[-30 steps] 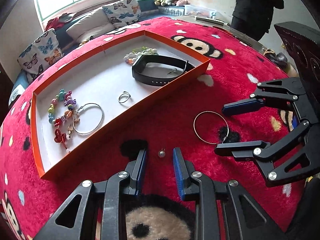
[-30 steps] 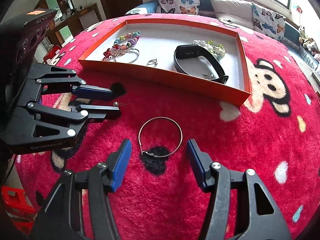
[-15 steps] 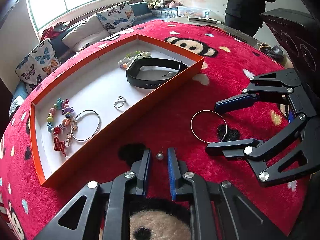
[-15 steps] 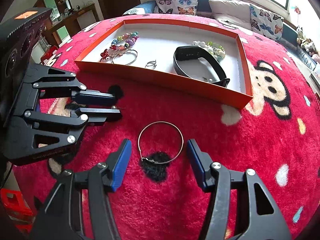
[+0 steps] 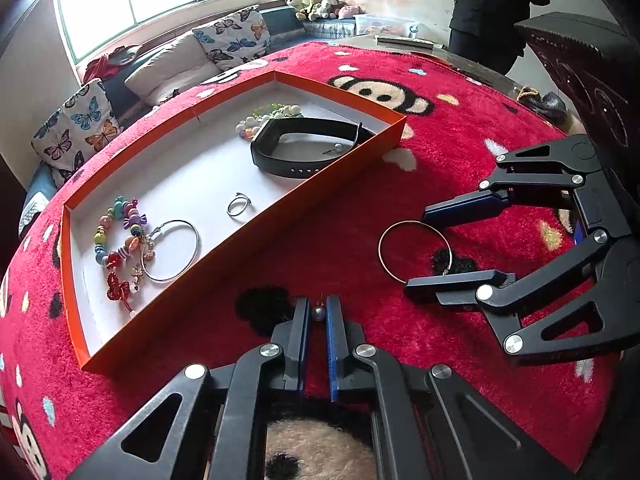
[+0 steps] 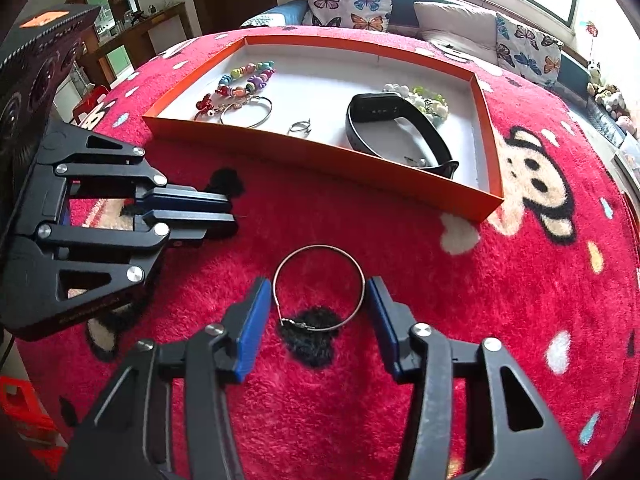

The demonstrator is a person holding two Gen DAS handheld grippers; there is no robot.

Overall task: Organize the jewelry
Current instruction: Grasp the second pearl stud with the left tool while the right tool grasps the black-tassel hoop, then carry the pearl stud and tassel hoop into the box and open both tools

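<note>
An orange tray on the red monkey-print rug holds a black wristband, a silver ring, a silver bangle, a coloured bead bracelet and a pale bead bracelet. My left gripper is shut on a small pearl earring at the rug. My right gripper is open, its fingers either side of a thin wire hoop lying on the rug.
A sofa with butterfly cushions runs behind the table. A person in black stands at the far right. A cluttered shelf stands to the left in the right wrist view.
My left gripper has closed its fingers onto the pearl earring. My right gripper has moved forward so its open fingers now flank the wire hoop.
</note>
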